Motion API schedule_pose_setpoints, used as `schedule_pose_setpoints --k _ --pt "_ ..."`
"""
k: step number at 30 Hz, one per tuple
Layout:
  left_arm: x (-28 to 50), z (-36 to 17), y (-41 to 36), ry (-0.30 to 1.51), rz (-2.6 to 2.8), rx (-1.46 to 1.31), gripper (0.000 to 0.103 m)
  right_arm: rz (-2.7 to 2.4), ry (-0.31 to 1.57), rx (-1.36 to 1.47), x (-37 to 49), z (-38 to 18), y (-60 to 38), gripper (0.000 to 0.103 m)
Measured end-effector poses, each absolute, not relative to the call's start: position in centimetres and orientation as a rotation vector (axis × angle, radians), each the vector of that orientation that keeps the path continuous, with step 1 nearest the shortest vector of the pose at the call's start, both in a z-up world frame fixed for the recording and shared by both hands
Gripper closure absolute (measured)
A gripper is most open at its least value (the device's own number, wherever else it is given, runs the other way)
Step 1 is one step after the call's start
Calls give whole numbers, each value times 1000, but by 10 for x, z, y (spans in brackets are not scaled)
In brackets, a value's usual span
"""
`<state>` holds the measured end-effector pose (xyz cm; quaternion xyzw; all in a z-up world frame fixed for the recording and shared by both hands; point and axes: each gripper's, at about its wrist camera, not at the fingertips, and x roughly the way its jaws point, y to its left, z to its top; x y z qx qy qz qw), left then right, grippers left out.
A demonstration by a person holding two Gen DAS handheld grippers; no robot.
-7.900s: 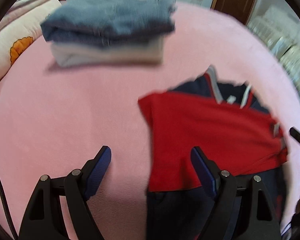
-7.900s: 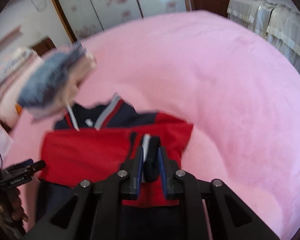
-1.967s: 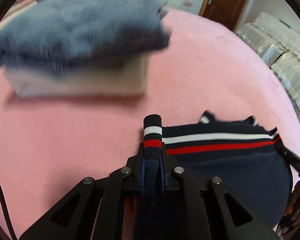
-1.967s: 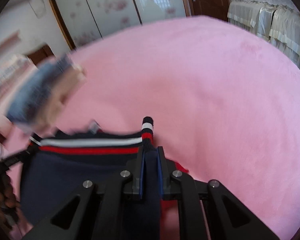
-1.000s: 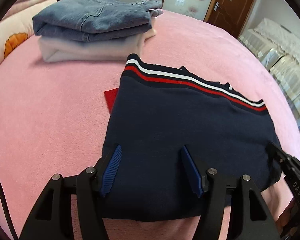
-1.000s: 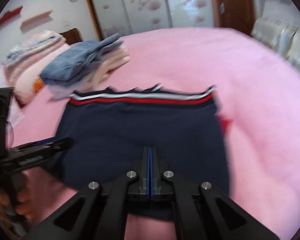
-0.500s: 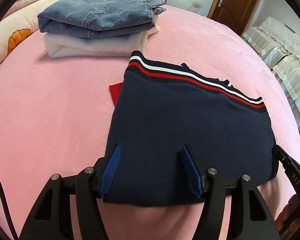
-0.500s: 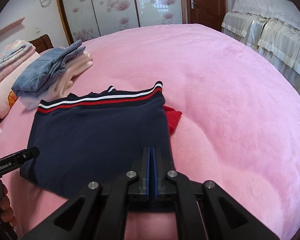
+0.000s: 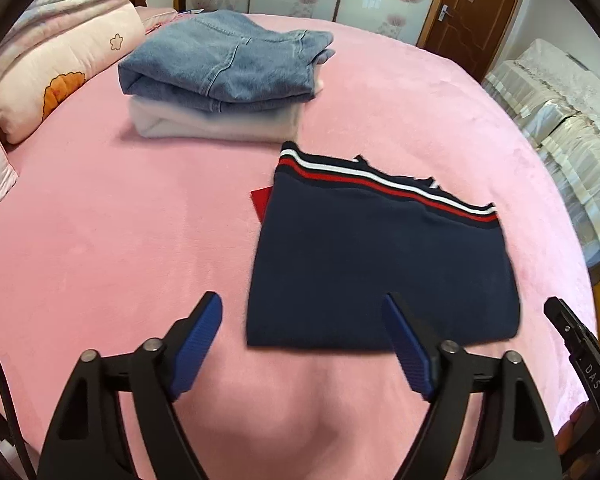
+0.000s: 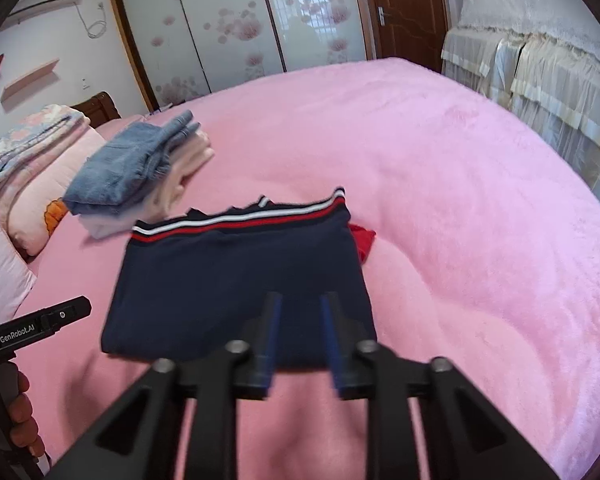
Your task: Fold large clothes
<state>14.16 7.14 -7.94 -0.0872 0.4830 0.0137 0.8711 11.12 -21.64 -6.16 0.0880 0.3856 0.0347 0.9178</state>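
Observation:
A folded navy top [image 9: 384, 264] with a red and white striped hem lies flat on the pink bed [image 9: 120, 248]; a red corner sticks out at its side. It also shows in the right wrist view [image 10: 236, 280]. My left gripper [image 9: 304, 320] is open and empty, held above the bed at the top's near edge. My right gripper [image 10: 298, 320] is open a little and empty, just over the top's near edge. The left gripper's tip [image 10: 66, 312] shows at the left of the right wrist view.
A stack of folded jeans [image 9: 224, 68] on pale folded clothes [image 9: 216, 124] sits at the back left of the bed. Pillows and quilts [image 9: 52, 64] lie beyond it. A covered sofa [image 10: 540, 64] stands at the right, wardrobe doors behind.
The folded top was laid down and let go. My right gripper opened from shut. Both grippers pulled back and rose from the top's near edge.

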Motion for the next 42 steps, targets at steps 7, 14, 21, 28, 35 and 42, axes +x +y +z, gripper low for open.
schedule_pose_setpoints --k 7,14,21,28,35,42 --pt "117 -54 64 982 -27 -181 21 112 731 162 87 -34 -199 76" --pt "95 -46 59 975 -96 -204 21 144 707 140 71 -26 -179 76" --pt "86 -84 72 1016 -201 -373 21 162 725 113 69 -41 -163 76" --pt "95 -154 99 1078 -238 -642 21 164 749 95 76 -61 -151 76" --pt "111 -194 112 1020 -266 -801 21 183 778 84 94 -82 -144 76" --pt "142 -206 107 918 -287 -828 21 195 788 92 111 -97 -140 76"
